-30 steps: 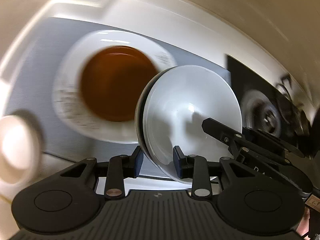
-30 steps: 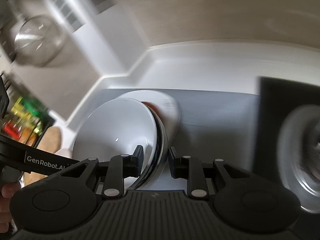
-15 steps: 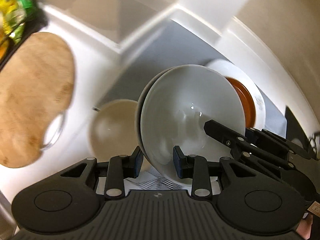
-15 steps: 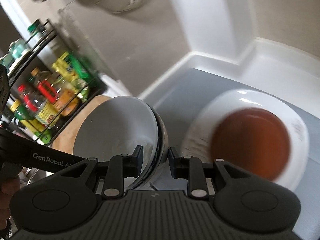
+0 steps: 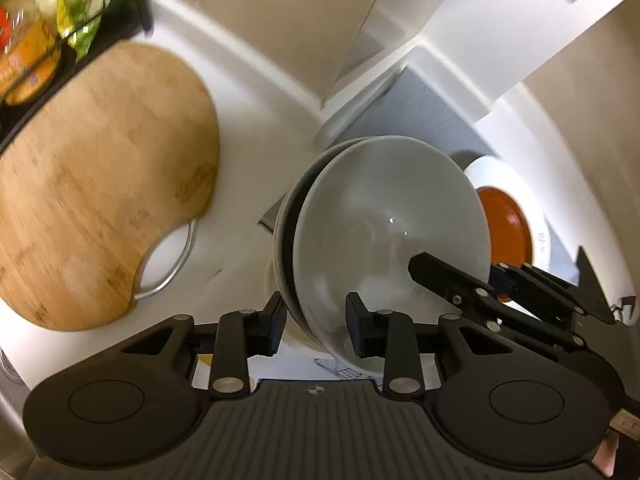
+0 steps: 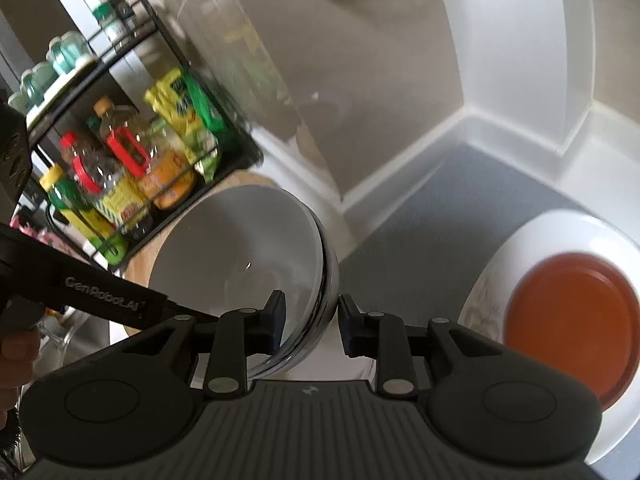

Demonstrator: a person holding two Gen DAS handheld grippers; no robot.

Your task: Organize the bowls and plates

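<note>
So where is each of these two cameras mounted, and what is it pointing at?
Left wrist: on the left gripper, looking steeply down past its fingers at the bowls, a wooden board and the plate; the right gripper pokes in at the right.
Right wrist: on the right gripper, looking down at the bowls, a rack and the plate; the left gripper and a fingertip show at the left.
Shared: bowls, plate, grey mat.
</note>
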